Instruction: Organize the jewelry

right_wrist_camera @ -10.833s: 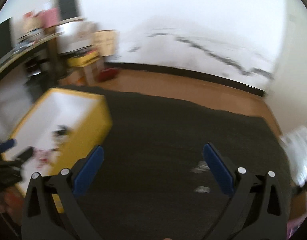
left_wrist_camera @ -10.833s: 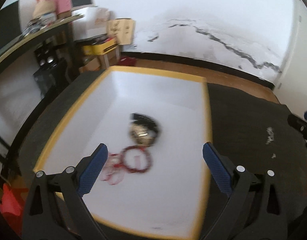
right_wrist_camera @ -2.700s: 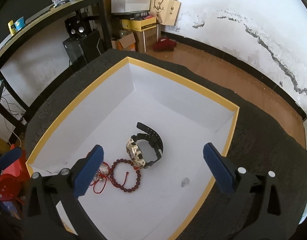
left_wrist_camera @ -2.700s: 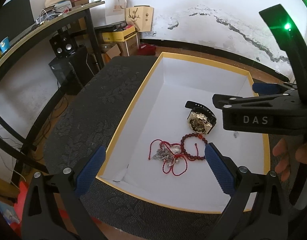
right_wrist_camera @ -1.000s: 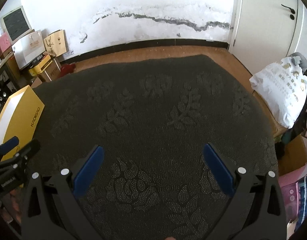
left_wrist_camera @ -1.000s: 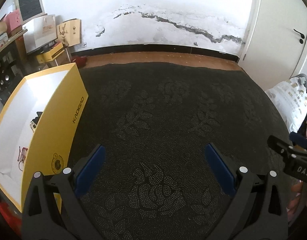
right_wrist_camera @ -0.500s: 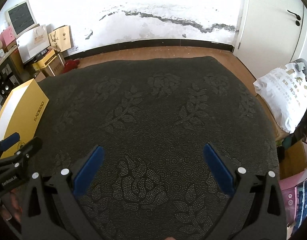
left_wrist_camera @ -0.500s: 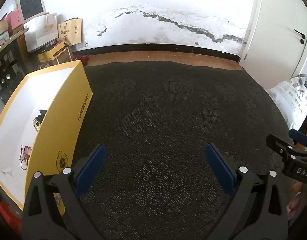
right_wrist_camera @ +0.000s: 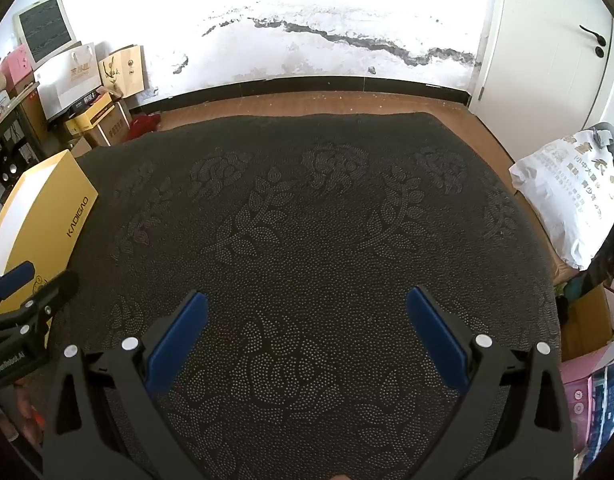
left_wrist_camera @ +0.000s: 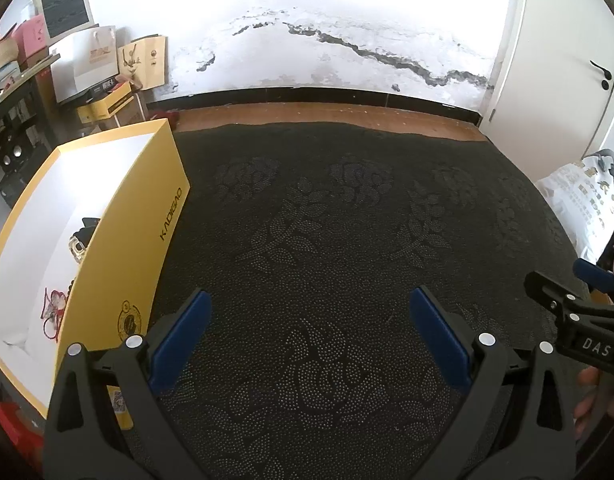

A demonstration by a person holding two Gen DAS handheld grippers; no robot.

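Observation:
A yellow box (left_wrist_camera: 139, 216) with a white inside stands at the left edge of the dark patterned cloth (left_wrist_camera: 347, 240). Inside it lie a watch (left_wrist_camera: 80, 242) and a red cord bracelet (left_wrist_camera: 53, 306), both partly hidden by the box wall. My left gripper (left_wrist_camera: 309, 336) is open over bare cloth, right of the box. My right gripper (right_wrist_camera: 307, 334) is open too, nothing between its fingers, over the middle of the cloth. In the right wrist view the yellow box (right_wrist_camera: 47, 208) sits far left, its contents hidden.
A white door (right_wrist_camera: 547, 40) and a white printed bag (right_wrist_camera: 575, 200) lie to the right. Boxes and paper bags (right_wrist_camera: 91, 92) crowd the back left by a desk. Wooden floor (left_wrist_camera: 327, 114) runs behind the cloth. The other gripper and a hand (left_wrist_camera: 587, 340) show at the right edge.
Both grippers have drawn away from the box and swung right over the cloth; in the last second the left view has turned slightly back toward the box. Both stay open.

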